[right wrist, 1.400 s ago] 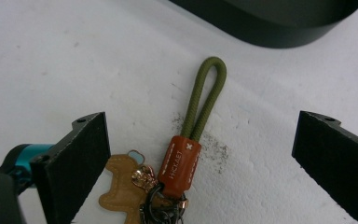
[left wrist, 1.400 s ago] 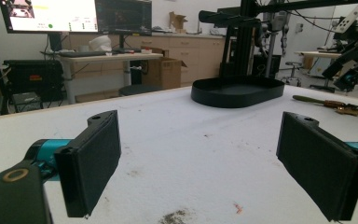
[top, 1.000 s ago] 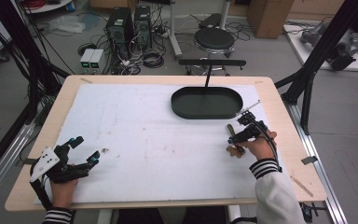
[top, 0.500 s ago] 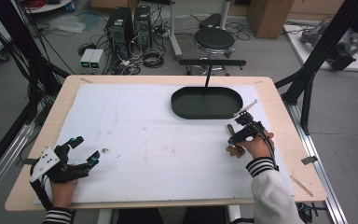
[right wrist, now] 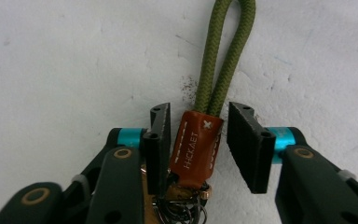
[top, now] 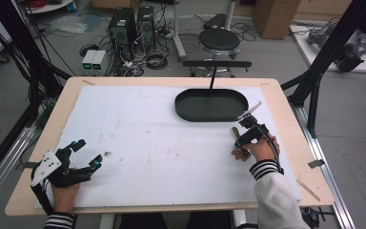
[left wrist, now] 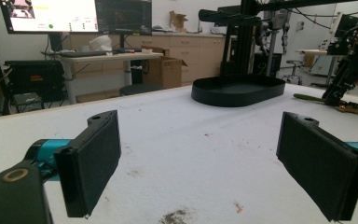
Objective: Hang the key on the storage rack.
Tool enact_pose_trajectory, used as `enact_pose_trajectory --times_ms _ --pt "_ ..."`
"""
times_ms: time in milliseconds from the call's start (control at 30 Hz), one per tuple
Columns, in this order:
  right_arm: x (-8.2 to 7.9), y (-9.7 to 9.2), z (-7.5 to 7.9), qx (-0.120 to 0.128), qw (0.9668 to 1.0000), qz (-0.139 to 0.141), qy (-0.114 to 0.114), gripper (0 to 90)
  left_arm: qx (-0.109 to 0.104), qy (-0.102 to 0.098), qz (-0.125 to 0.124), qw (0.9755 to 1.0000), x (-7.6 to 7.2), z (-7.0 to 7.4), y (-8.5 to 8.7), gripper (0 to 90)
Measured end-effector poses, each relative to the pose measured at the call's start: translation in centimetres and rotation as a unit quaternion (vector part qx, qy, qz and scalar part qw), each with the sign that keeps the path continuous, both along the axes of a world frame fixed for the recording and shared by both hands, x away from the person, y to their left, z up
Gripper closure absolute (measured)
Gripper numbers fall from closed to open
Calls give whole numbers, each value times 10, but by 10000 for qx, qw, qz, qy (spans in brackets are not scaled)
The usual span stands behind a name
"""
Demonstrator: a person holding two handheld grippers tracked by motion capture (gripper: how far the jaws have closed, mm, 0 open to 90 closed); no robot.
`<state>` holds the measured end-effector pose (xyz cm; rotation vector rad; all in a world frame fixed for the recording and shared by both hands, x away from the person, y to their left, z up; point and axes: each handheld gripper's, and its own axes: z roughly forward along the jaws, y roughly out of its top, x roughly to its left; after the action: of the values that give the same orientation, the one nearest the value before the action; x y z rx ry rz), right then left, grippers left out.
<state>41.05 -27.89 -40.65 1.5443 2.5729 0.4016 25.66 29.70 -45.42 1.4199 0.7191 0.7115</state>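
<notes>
The right tool (right wrist: pixel 195 140) has come down over a keychain (right wrist: pixel 196 149) lying on the white-covered desk (top: pixel 143 138) at about four o'clock, and in the right gripper view its two black pads now straddle the brown leather tab without clamping it: there is a gap on the right side, while the left pad looks close to touching. So the right tool is released, poised around the tab and not yet grasping. The keychain's green cord loop (right wrist: pixel 223 51) runs away toward twelve o'clock in that view, and a cluster of metal rings sits below the tab, near the tool's base. Compared with a second earlier, the right hand (top: pixel 259 148) has shifted only a little, settling lower over the keychain, which itself has not moved. That suggests a pickup is being lined up, perhaps for the black oval tray (top: pixel 211 105) just beyond it at about one o'clock. The left tool (top: pixel 83 155) rests at about eight o'clock with its jaws spread wide, released and empty, unchanged from before.
</notes>
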Motion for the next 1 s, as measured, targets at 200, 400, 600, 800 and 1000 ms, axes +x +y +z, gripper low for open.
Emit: enact_pose_trajectory --times_ms 200,400,600,800,1000 --pt "1 0 -1 -32 10000 28 23 703 0 -7 3 10000 0 0 0 142" --pt "0 2 0 -110 9998 161 -40 741 -7 0 2 10000 0 0 0 142" --pt "0 4 5 56 9992 283 -283 742 -9 2 2 10000 0 0 0 142" --pt "-2 1 11 211 9977 326 -559 742 -2 1 0 10000 0 0 0 141" --pt "-5 -1 23 262 9922 371 -1157 742 -7 -6 5 10000 0 0 0 141"
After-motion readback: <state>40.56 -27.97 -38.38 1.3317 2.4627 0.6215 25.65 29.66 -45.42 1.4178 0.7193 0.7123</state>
